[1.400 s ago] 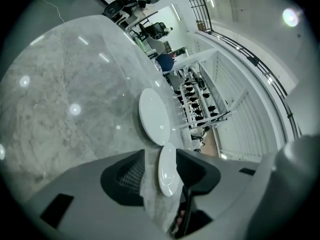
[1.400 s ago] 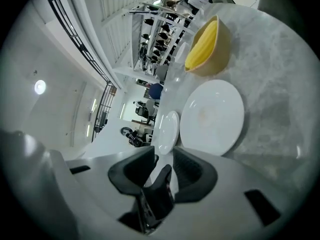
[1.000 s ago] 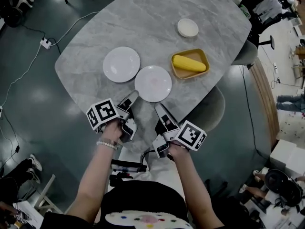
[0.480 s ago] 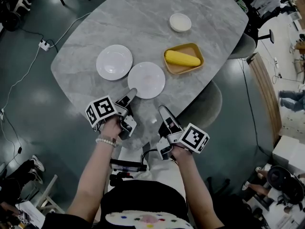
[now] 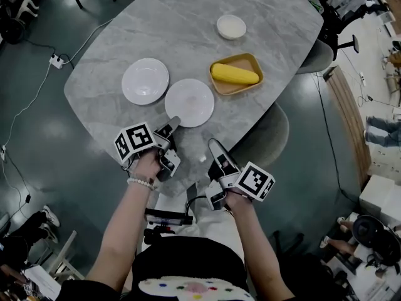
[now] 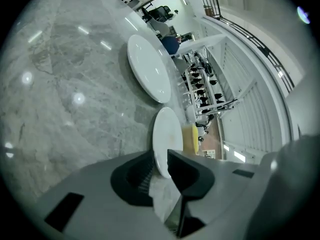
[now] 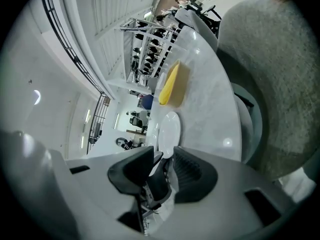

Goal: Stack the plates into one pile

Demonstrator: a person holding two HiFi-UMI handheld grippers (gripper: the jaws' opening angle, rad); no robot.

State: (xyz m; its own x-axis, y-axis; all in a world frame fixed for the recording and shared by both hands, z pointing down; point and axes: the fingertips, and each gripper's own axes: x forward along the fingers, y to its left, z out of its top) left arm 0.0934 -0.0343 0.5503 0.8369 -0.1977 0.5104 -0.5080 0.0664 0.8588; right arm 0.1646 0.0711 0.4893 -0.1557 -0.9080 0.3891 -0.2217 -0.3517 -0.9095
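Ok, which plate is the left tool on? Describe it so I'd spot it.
On the grey marble table, two white plates lie side by side near the person. It is the nearer plate, next to the yellow tray with the corn cob. Only its rim is pinched by the left gripper, whose jaws have just been closing; the other plate lies free to its left.

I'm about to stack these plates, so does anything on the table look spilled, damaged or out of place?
Nothing looks spilled or broken. The left plate, the near plate and the small dish lie flat on the table. The only oddity is a corn cob lying in the yellow tray.
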